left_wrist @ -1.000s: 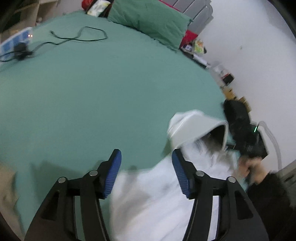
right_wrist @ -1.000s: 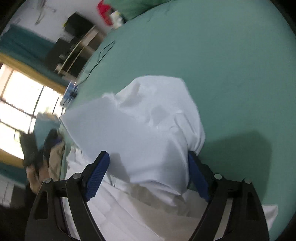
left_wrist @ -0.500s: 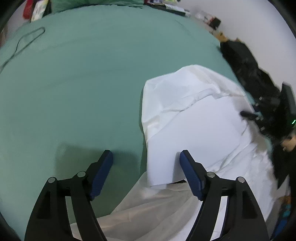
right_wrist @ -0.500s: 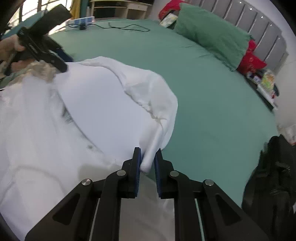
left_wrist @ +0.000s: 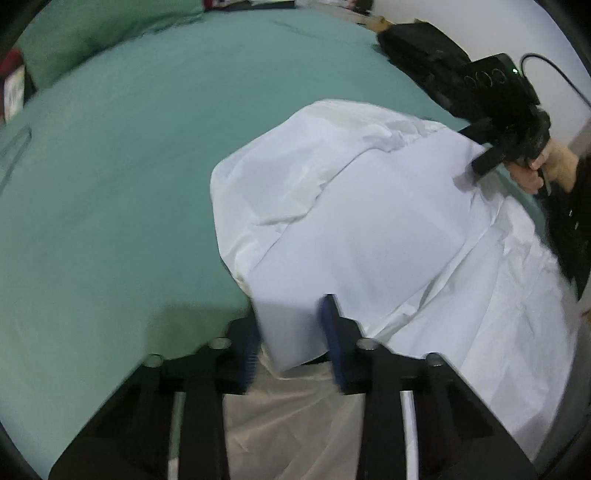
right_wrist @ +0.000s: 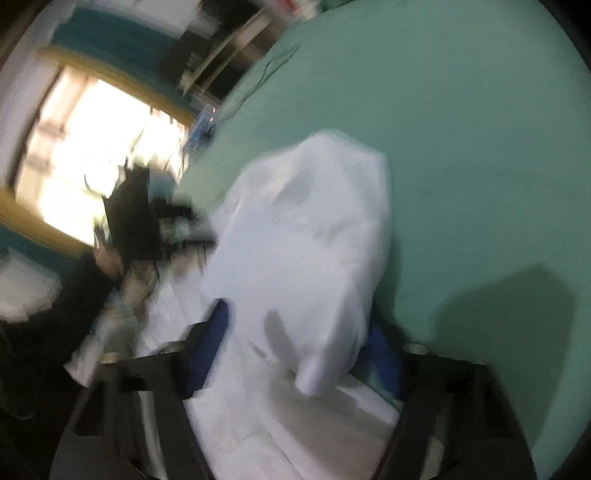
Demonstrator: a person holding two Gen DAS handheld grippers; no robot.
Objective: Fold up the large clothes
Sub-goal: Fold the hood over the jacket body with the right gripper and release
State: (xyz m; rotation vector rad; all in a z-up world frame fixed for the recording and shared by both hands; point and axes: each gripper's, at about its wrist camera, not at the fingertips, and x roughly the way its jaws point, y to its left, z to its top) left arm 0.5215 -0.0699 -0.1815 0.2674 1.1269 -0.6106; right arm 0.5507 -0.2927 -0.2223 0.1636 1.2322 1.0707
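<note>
A large white garment [left_wrist: 369,229] lies folded over on the green bed [left_wrist: 110,166]. My left gripper [left_wrist: 291,328] has its blue pads close together around the near corner of the folded white layer. In the blurred right wrist view the white garment [right_wrist: 303,251] lies between the wide-apart blue pads of my right gripper [right_wrist: 295,343]. The right gripper also shows in the left wrist view [left_wrist: 480,151] at the garment's far corner, held by a hand.
A green pillow [left_wrist: 92,33] lies at the head of the bed. A black bag [left_wrist: 417,44] sits off the bed's far right edge. A bright window [right_wrist: 85,155] and shelves [right_wrist: 221,51] are beyond the bed. A cable [right_wrist: 273,66] lies on the sheet.
My left gripper's pads have narrowed from wide open onto the garment's near corner. My right gripper, shut on the fabric half a second ago, now has its pads wide apart and has swung round.
</note>
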